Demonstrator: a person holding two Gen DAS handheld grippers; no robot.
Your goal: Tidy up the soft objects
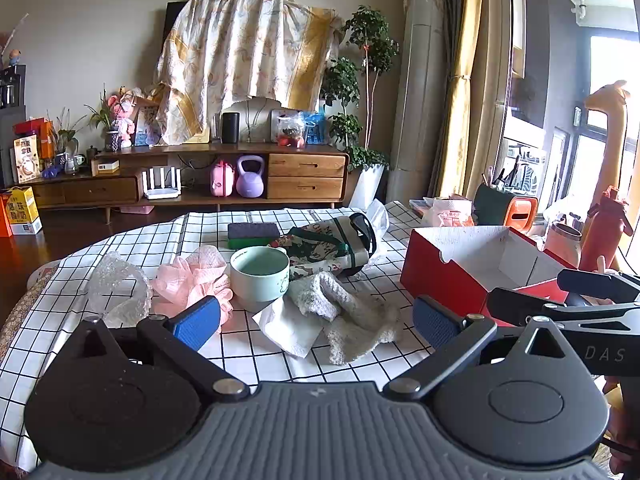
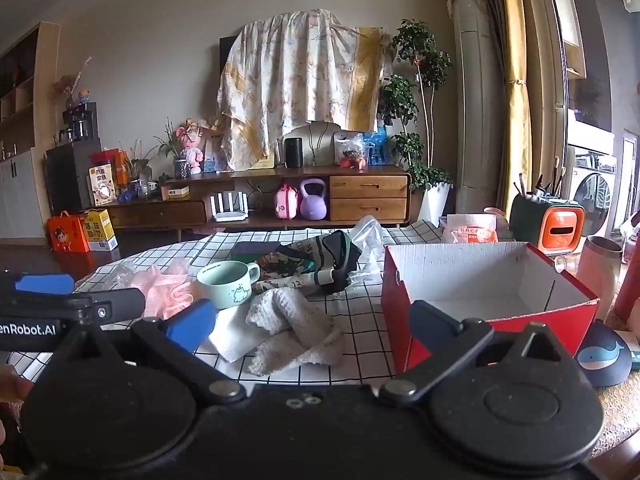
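The counter (image 1: 120,360) carries a white cloth with a black grid. It stands in a living room, facing a low wooden cabinet (image 1: 224,176) against the far wall and a draped floral sheet (image 1: 244,56) above it. A curtained window (image 1: 600,120) lies to the right.

Soft objects on the counter:
- Knitted cloth (image 1: 352,320), crumpled, near the centre, lying partly on a white paper napkin (image 1: 288,328).
- Pink mesh sponge (image 1: 188,280), touching the left side of the mug (image 1: 260,276).
- Bubble wrap (image 1: 116,288), just left of the pink mesh sponge.
- Green scrub sponge (image 1: 252,234), behind the mug.
- Printed fabric bag (image 1: 332,248), behind the knitted cloth.

The red box (image 2: 480,292), open and white inside, stands at the right, apart from the knitted cloth.

Left claw (image 1: 316,320): spread wide, nothing between the fingers, held low above the near part of the counter in front of the knitted cloth.
Right claw (image 2: 312,320): spread wide, nothing gripped, the knitted cloth ahead between its fingers and the red box behind its right finger.

The near edge of the counter is hidden beneath both claws. The far edge curves behind the green scrub sponge, with bare floor beyond. A bare strip of cloth separates the knitted cloth from the red box.
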